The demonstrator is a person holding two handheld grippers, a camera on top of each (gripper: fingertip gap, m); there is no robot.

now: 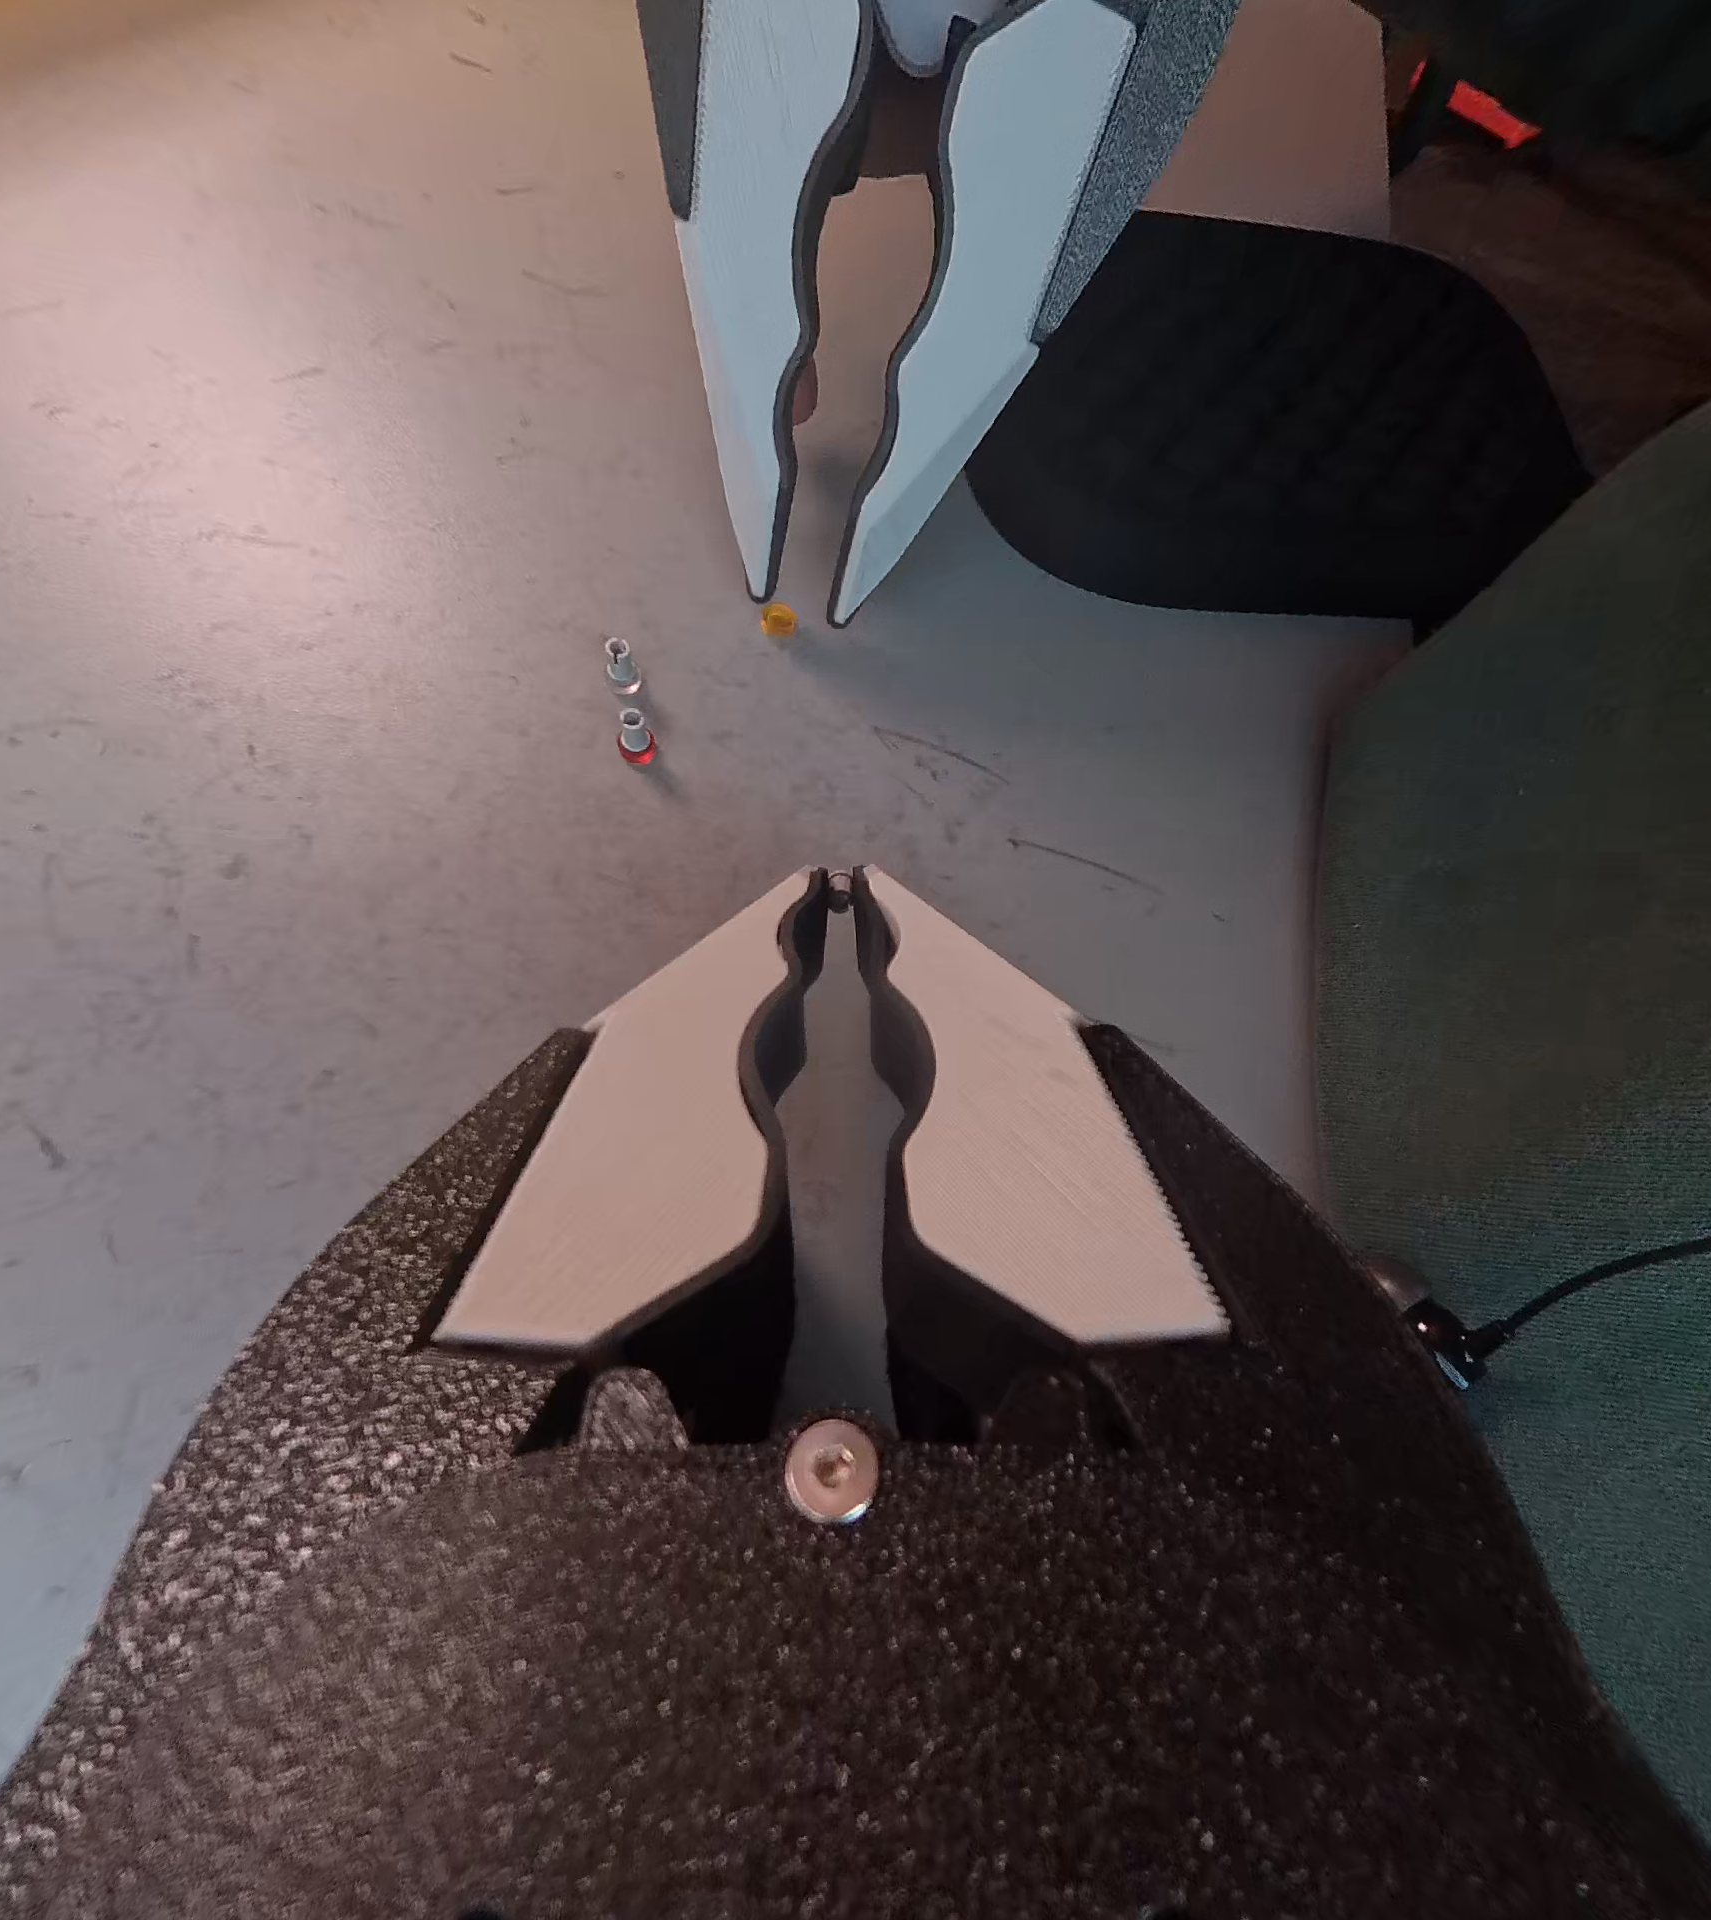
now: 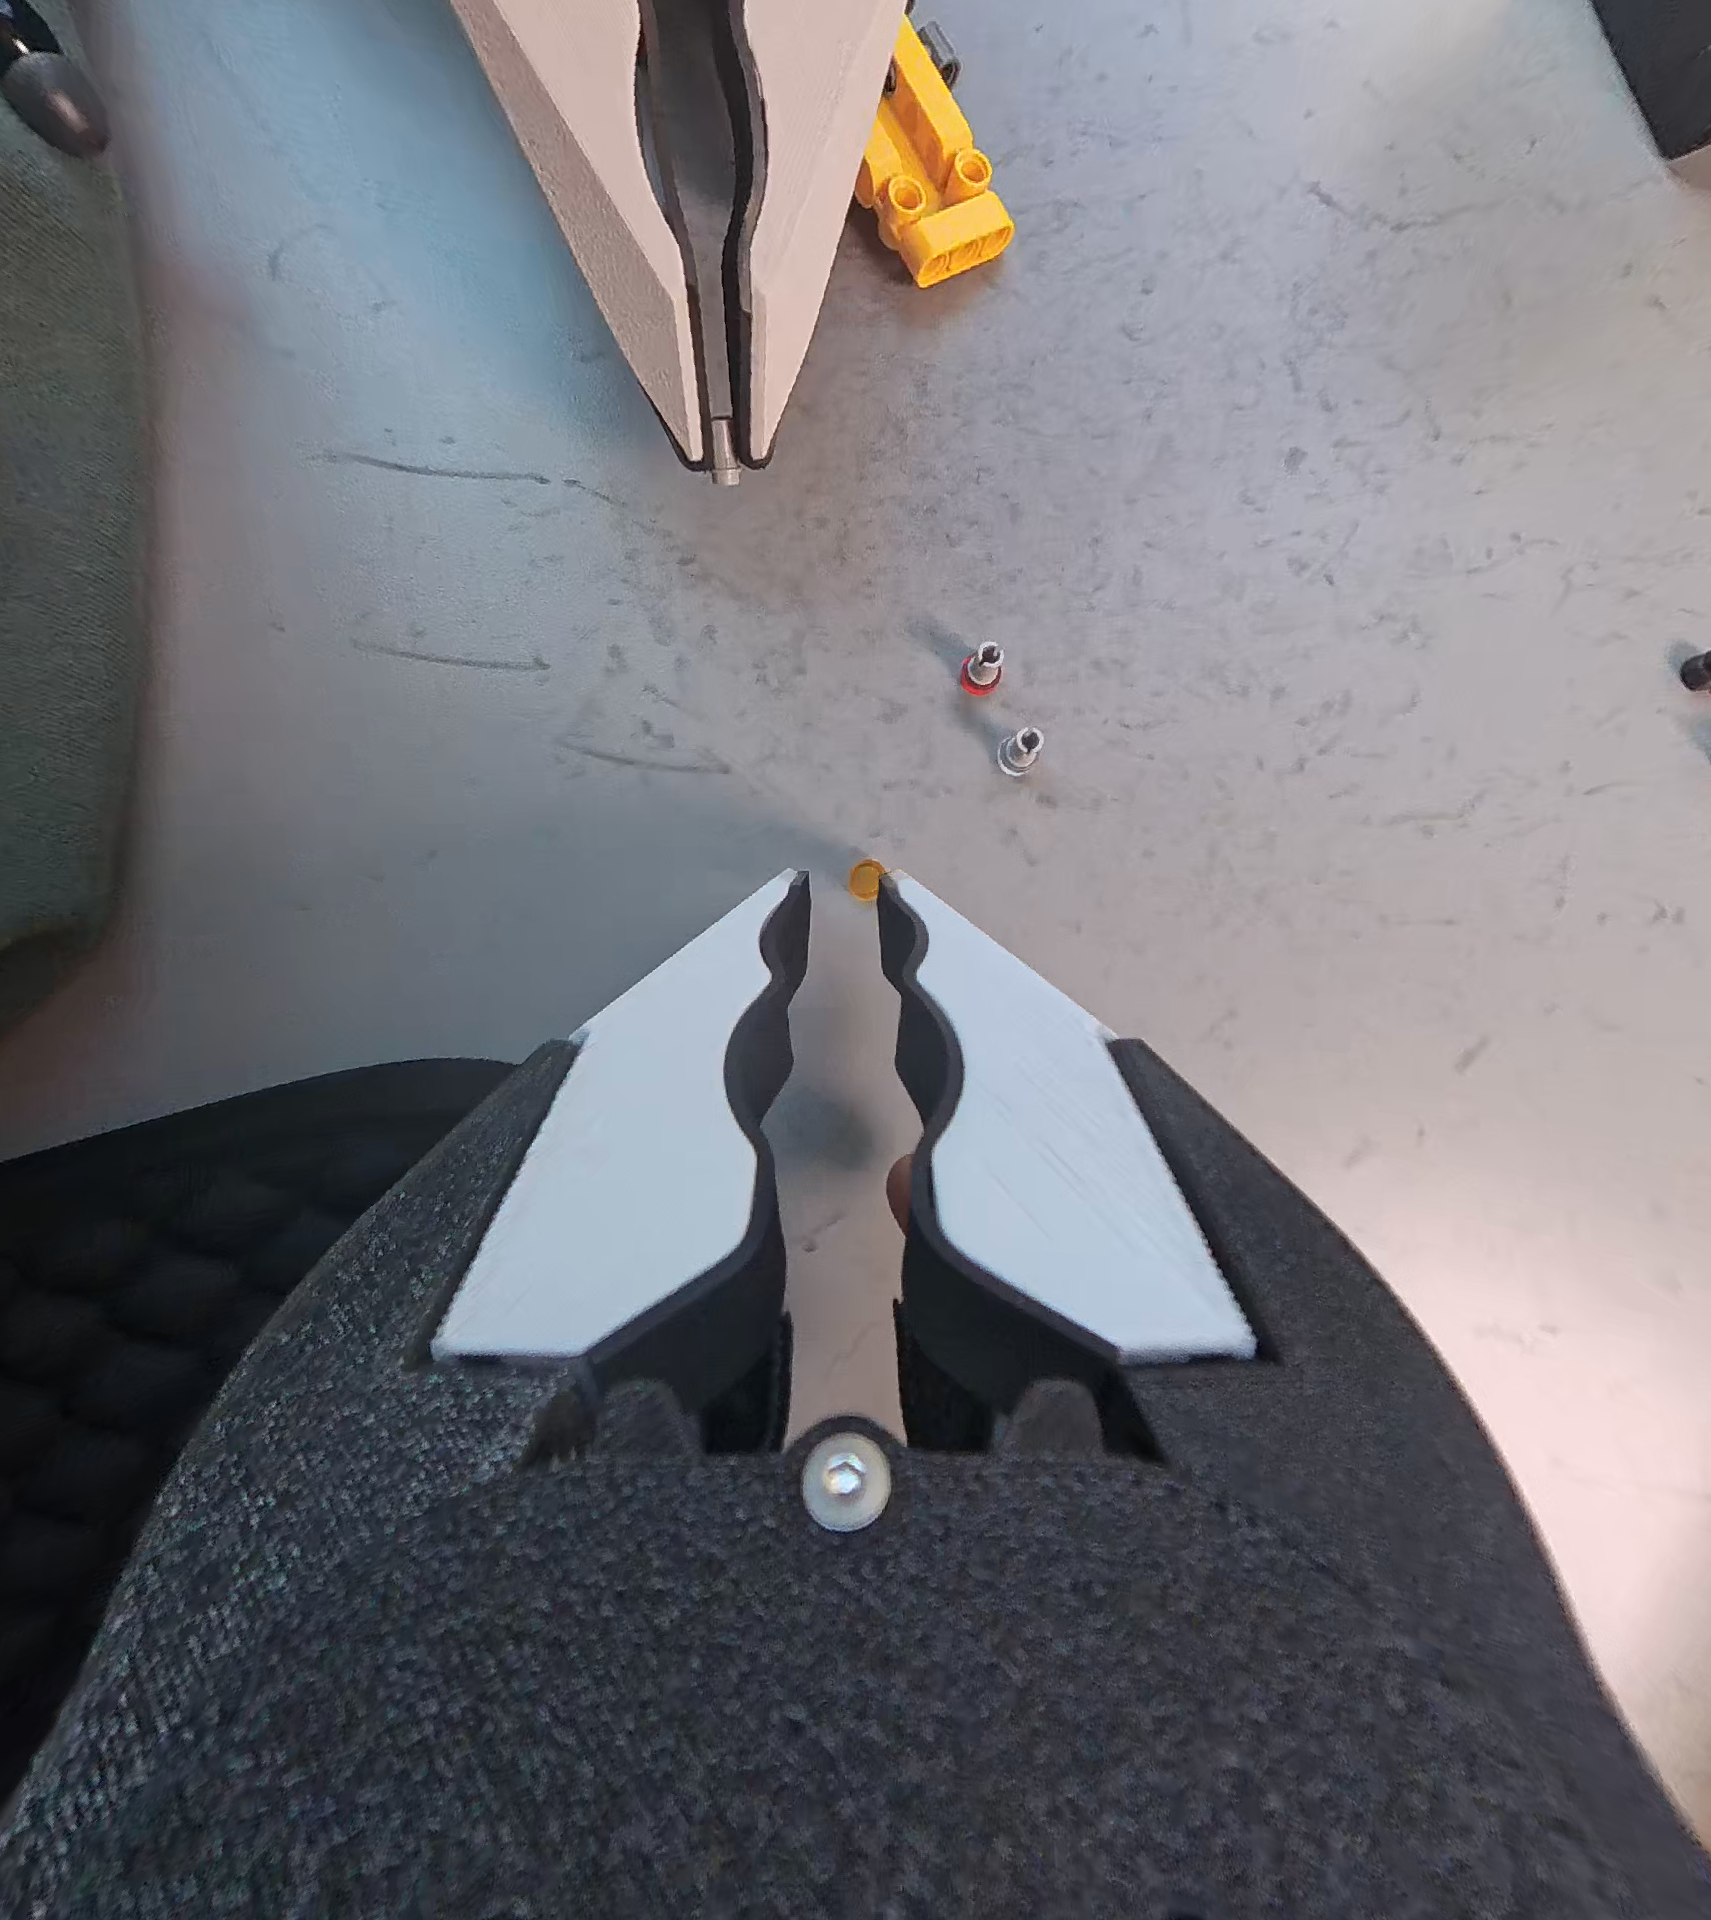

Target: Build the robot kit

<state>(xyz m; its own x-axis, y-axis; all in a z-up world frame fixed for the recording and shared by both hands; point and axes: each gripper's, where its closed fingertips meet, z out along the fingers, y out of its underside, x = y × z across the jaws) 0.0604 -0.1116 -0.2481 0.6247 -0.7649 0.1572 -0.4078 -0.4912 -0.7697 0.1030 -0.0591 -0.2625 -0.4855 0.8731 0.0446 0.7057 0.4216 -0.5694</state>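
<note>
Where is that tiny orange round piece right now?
The orange round piece lies on the grey table, just at the open tips of the right hand-held gripper, near two small grey pins.

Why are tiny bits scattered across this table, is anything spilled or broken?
Nothing looks broken or spilled. Small pieces lie loose on the scuffed table: two grey pins, one with a red base, and an orange stud at the open right gripper. The left gripper pinches a small grey pin.
</note>
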